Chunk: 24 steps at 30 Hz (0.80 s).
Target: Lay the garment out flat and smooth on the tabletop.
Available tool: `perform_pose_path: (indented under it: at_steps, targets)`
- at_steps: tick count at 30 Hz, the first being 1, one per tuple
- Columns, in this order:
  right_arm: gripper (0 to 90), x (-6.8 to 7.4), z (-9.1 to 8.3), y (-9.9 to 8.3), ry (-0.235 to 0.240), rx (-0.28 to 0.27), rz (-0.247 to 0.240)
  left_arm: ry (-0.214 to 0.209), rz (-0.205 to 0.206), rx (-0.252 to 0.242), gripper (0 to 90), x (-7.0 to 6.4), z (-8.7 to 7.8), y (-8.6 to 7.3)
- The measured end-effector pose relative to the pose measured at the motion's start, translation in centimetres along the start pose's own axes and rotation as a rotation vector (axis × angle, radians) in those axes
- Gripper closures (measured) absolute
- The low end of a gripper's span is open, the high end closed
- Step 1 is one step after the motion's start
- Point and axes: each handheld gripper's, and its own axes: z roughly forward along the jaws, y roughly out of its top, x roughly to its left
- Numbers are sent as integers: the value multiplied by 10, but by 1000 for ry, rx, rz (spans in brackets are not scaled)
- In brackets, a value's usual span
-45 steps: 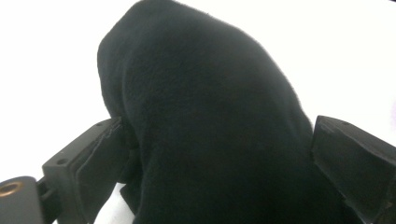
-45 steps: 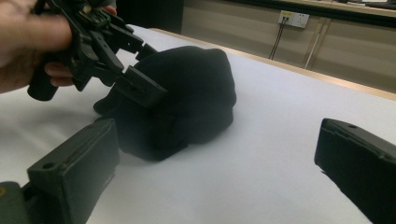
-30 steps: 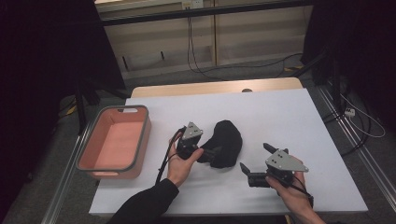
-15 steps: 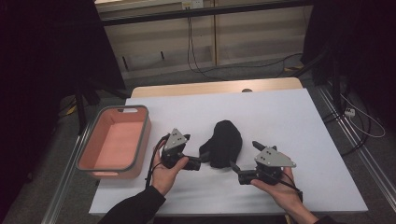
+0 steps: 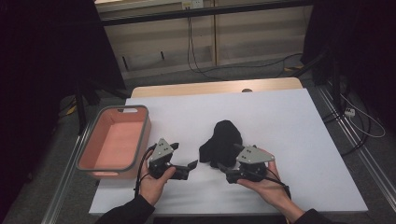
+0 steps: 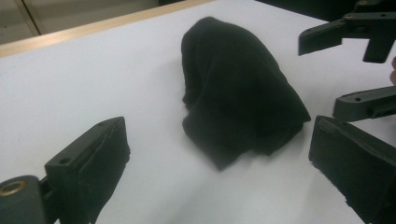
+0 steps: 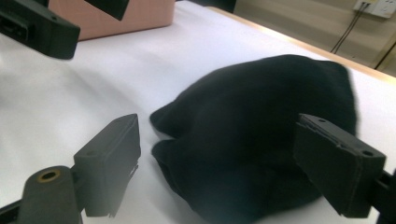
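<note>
Black cloth, crumpled into a soft mound, lies at centre of the high view on the white table, a little below middle of frame

Left tool sits lower left of the mound, jaws spread, pointing right toward the cloth's near edge; not touching it. In the left gripper view the cloth fills the upper middle, with open table between it and the jaws at the bottom corners

Right tool sits just below and right of the mound, jaws also spread. In the right gripper view the cloth lies between the two jaws, close in; contact cannot be told for sure

Judgement: both tools come at the near hem from opposite sides, likely so each can pinch a corner and spread or lift the cloth. Wide jaws suit a bulky, floppy fold

Pink bin stands at the left edge of the table, empty, well apart from the cloth – a possible drop spot

Risk: pinching several layers at once
</note>
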Motion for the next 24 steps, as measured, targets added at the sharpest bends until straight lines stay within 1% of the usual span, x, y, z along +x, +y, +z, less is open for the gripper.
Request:
perform_pose_path:
  at_steps: [4,7,8,10,11,12,13,14,16,17,18,19,20,21,22,23,24]
  targets:
    - [264,7,11,4,39,42,-44,2,10,14,49,-2,-1,-3]
    - [366,11,18,6,54,68,-83,2,25,23,49,-4,0,-5]
    - [375,11,19,6,58,79,-96,0,25,24,49,-4,1,-5]
    - [416,13,24,6,43,94,-119,0,27,36,49,-4,3,-7]
    - [432,12,25,5,41,106,-139,2,26,39,50,-4,4,-8]
    - [433,13,27,4,31,114,-156,5,32,46,49,-4,5,-8]
    - [417,12,29,3,20,123,-163,4,31,46,50,-5,6,-8]
    - [393,13,30,3,21,130,-163,4,31,50,49,-5,7,-8]
    - [361,13,32,1,4,146,-203,6,39,56,50,-6,8,-9]
    - [336,14,33,0,-1,157,-209,2,41,54,49,-7,9,-9]
    - [328,13,34,-1,5,166,-216,4,42,53,50,-8,9,-9]
    - [339,13,35,-2,-3,177,-232,5,52,58,50,-8,9,-9]
    - [356,12,36,-4,-23,191,-245,4,50,60,51,-9,10,-9]
    - [360,11,37,-5,-29,204,-248,4,58,65,51,-8,11,-9]
    - [406,10,38,-6,-27,211,-256,2,56,69,50,-9,13,-10]
    - [500,9,37,-6,-40,207,-262,2,59,77,50,-9,14,-10]
    - [569,7,37,-5,-50,206,-263,6,66,85,51,-8,15,-11]
